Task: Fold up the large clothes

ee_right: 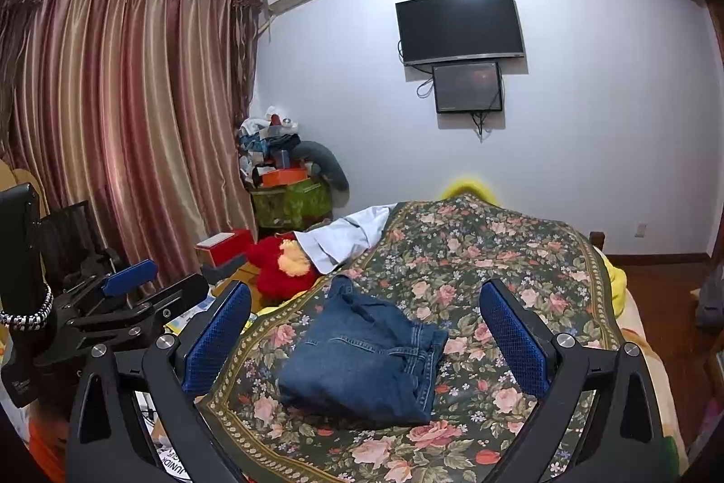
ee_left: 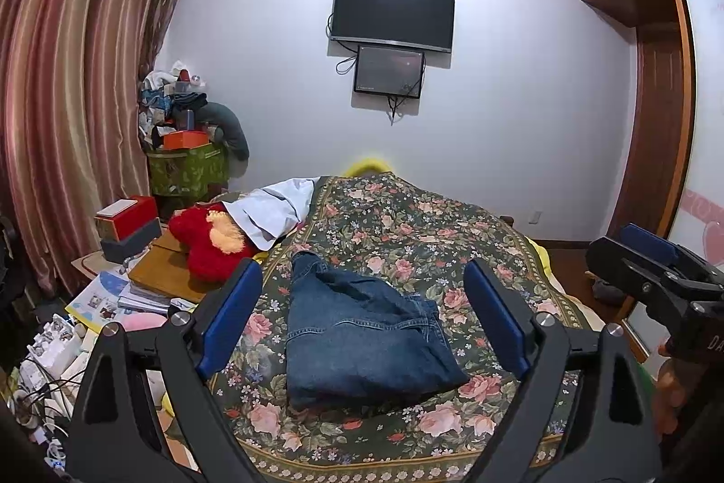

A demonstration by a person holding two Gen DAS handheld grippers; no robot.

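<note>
Folded jeans [ee_left: 362,338] lie lengthwise up the bedspread [ee_left: 452,238] (narrow end far); both grippers' jaws apart, empty.

A pair of dark blue denim jeans [ee_left: 362,333] lies folded into a thick, roughly rectangular bundle on the floral bedspread [ee_left: 407,225], near the bed's near edge and about midway across it. Stitched seams and a hem show on top; one corner sticks up toward the far end.
</note>
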